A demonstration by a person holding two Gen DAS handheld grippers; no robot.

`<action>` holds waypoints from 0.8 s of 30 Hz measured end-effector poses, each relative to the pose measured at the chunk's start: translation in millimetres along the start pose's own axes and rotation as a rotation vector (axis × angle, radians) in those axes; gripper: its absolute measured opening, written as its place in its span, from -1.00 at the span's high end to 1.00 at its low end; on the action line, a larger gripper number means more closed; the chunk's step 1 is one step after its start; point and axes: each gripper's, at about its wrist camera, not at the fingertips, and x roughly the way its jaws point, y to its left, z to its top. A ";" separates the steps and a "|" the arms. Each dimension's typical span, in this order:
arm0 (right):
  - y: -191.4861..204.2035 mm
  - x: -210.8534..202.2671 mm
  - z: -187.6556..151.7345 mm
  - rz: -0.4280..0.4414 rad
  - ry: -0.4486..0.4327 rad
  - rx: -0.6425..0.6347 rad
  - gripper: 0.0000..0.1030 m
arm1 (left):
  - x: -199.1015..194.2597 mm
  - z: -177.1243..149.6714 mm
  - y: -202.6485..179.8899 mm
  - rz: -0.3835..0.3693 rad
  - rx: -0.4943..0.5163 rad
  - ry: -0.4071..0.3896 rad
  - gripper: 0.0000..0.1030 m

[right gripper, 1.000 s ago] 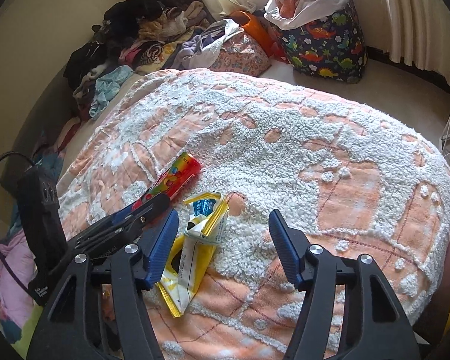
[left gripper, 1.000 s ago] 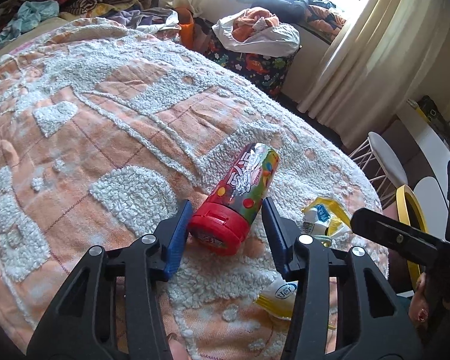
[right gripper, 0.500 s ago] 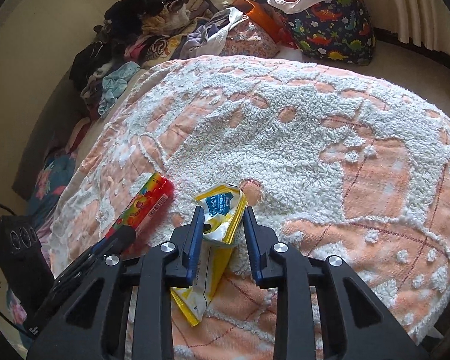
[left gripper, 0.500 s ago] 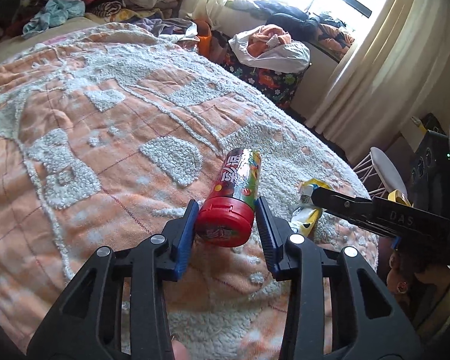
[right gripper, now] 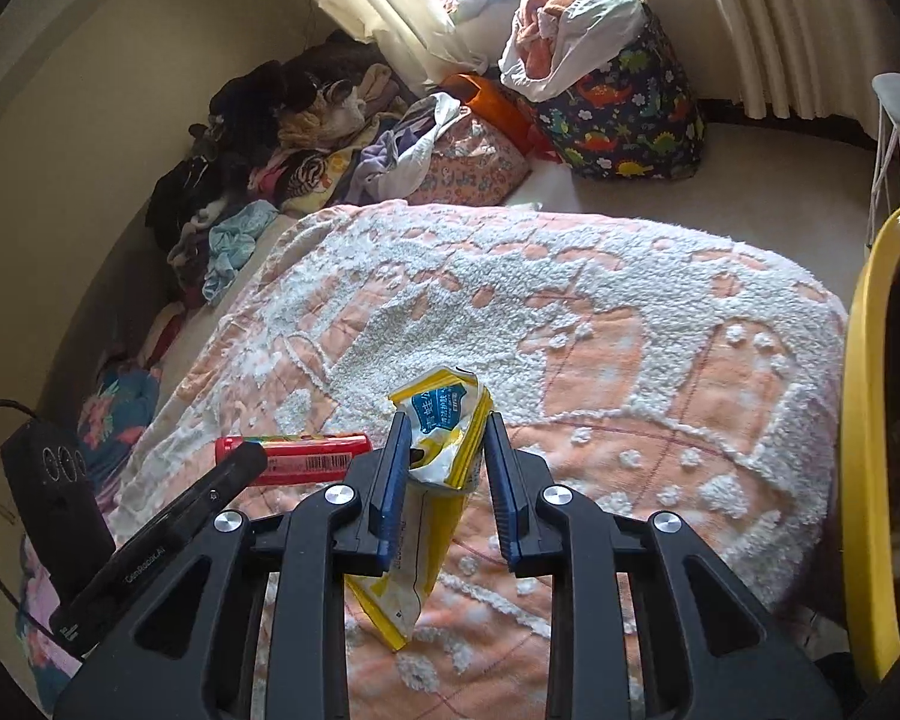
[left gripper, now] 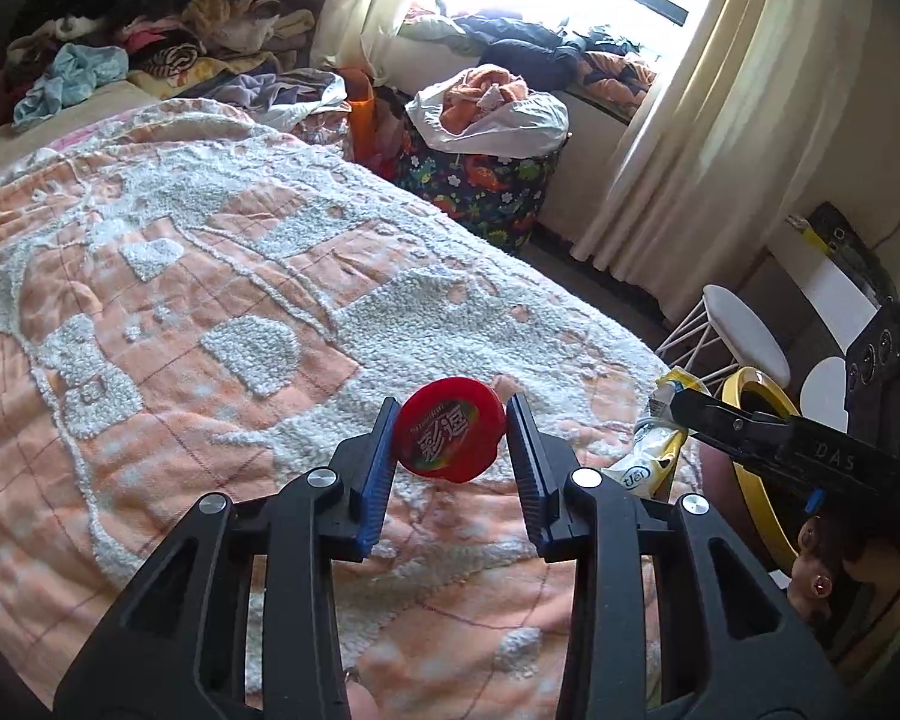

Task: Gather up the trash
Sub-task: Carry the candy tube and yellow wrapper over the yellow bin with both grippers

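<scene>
A candy tube with a red cap (left gripper: pixel 447 438) hangs just above the bed, its cap facing the left wrist camera. My left gripper (left gripper: pixel 452 417) has it between its blue pads, and the jaws are closing tighter on it. In the right wrist view the same tube (right gripper: pixel 312 450) lies level at the left. A crumpled yellow-and-white wrapper (right gripper: pixel 444 414) sits pinched between the pads of my right gripper (right gripper: pixel 444 438), its lower end dangling over the blanket. The left wrist view shows that wrapper (left gripper: pixel 654 450) at the right.
An orange-and-white tufted blanket (left gripper: pixel 210 300) covers the bed. A yellow-rimmed round container (right gripper: pixel 864 420) stands at the bed's right edge, beside a white stool (left gripper: pixel 744 330). A dinosaur-print bag of laundry (right gripper: pixel 624 102) and heaps of clothes (right gripper: pixel 282 138) lie beyond the bed.
Both grippers closed, the left on the tube and the right on the wrapper. Both items rose off the blanket, and the tube swung round until its cap faced the camera.
</scene>
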 end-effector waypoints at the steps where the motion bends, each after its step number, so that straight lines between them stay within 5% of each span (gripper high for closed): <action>1: -4.6 -5.7 0.3 -0.004 -0.010 0.010 0.53 | 0.0 0.4 -5.7 -0.005 0.009 -0.001 0.45; 24: -88.3 -89.8 9.0 -0.102 -0.168 0.155 0.53 | 1.6 0.2 -107.7 -0.112 0.166 -0.003 0.46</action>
